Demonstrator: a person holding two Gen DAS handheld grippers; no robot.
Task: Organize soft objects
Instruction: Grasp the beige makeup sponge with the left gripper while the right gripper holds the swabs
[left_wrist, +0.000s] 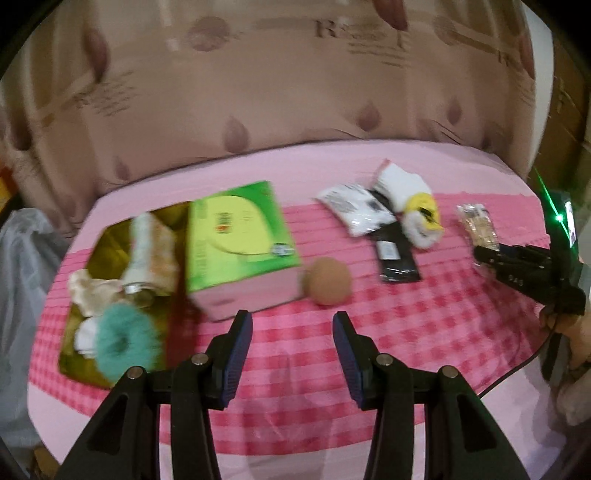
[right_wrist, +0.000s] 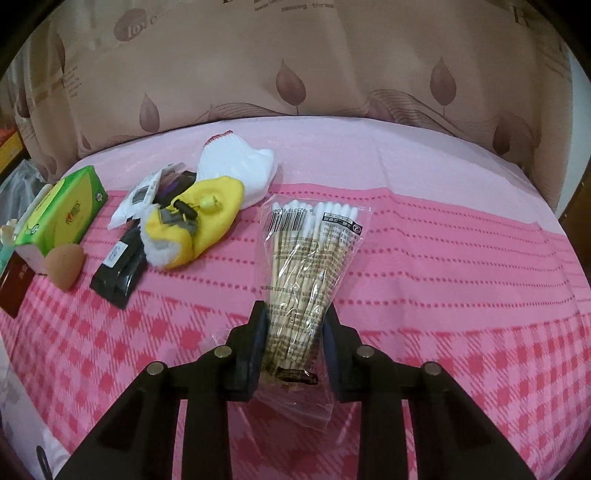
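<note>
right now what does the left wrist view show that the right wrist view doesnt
Only the left wrist view shows the gold tray with its teal scrunchie and bottle, plus the left gripper, open and empty.

Only the right wrist view shows the cotton swab pack's barcode and white tips clearly, with the right gripper shut on it.

Both show the green tissue box, the brown ball, the black packet, the yellow toy and the pink cloth.
</note>
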